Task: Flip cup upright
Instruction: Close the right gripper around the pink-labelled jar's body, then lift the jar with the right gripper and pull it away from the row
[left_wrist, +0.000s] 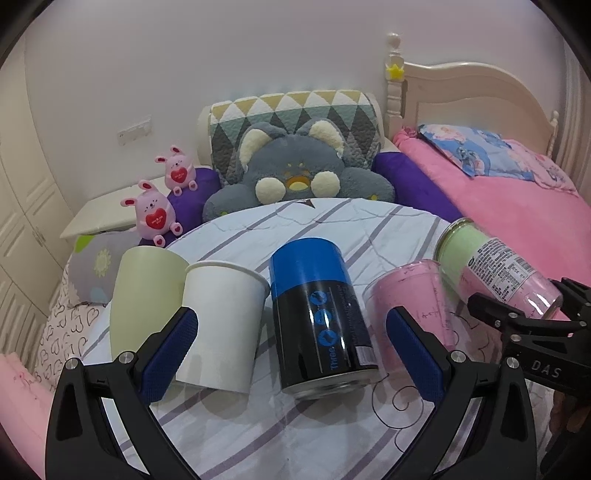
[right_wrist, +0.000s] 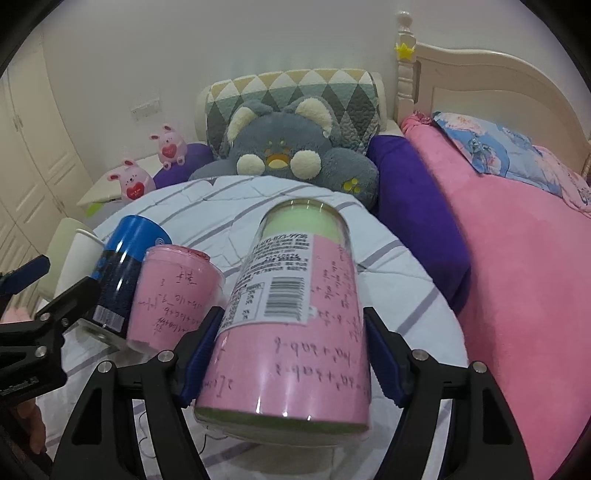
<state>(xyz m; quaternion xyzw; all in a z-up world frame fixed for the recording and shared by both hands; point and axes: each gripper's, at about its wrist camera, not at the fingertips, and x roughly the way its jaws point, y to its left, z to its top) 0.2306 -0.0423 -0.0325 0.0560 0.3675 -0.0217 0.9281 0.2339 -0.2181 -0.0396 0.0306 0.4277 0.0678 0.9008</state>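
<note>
My right gripper (right_wrist: 291, 350) is shut on a clear pink-and-green cup with a barcode label (right_wrist: 295, 325) and holds it tilted above the striped round table (right_wrist: 236, 206); it also shows at the right of the left wrist view (left_wrist: 498, 273). My left gripper (left_wrist: 291, 350) is open and empty, low over the table in front of a row of cups. The row holds a pale green cup (left_wrist: 140, 295), a white paper cup (left_wrist: 221, 325), a blue-and-black can (left_wrist: 321, 317) and a smaller pink cup (left_wrist: 410, 295).
A grey plush toy (left_wrist: 295, 173) and two pink bunny toys (left_wrist: 153, 212) sit behind the table. A bed with a pink blanket (right_wrist: 524, 258) lies to the right. Purple cushions (right_wrist: 413, 206) lie between table and bed.
</note>
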